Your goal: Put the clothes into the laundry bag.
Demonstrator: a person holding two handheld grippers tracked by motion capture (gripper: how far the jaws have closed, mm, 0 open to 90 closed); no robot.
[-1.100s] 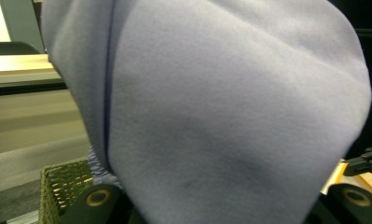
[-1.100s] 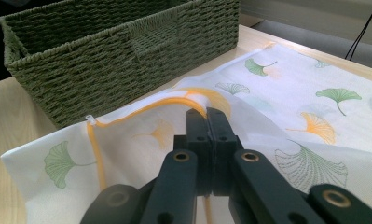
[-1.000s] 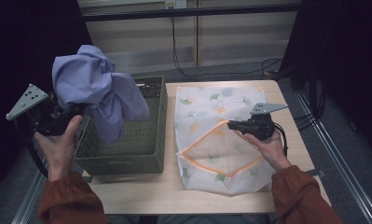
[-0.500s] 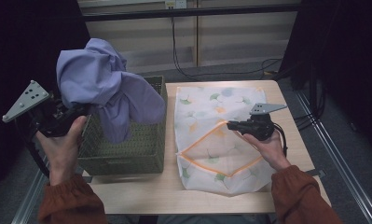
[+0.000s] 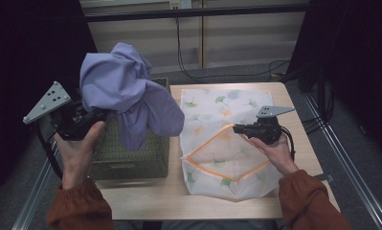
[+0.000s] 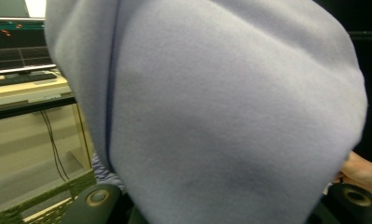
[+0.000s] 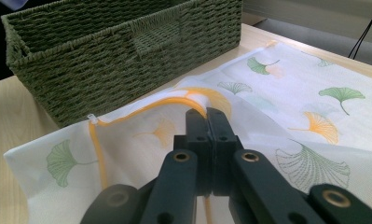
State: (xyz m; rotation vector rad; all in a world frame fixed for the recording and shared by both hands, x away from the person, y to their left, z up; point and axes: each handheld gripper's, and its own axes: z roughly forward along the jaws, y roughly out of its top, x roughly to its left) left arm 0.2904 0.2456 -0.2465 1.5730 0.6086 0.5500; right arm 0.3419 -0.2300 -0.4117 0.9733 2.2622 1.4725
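High view first: my left gripper (image 5: 90,117) holds a bunched lavender cloth (image 5: 126,96) lifted above the green woven basket (image 5: 131,155), which I will use as the landmark. That gripper sits just outside the basket's left side, its jaws nearly closed and buried in the cloth's folds. The cloth hangs over the basket's middle and right half, one drooping corner reaching past the right rim. From the left gripper view, the cloth (image 6: 221,112) billows right in front of the camera (the jaw tips are hidden behind it).

To the right of the basket, touching its side, lies a white laundry bag (image 5: 227,143) printed with green and orange ginkgo leaves, flat on the wooden table (image 5: 145,196). An orange zipper line runs across the bag. My right gripper (image 5: 239,128) rests over the bag, pointing toward the basket. From the right gripper view, that gripper (image 7: 206,114) has its jaws fully closed, pinching the bag's fabric (image 7: 286,116) at the orange zipper edge, with the basket (image 7: 104,60) just beyond.
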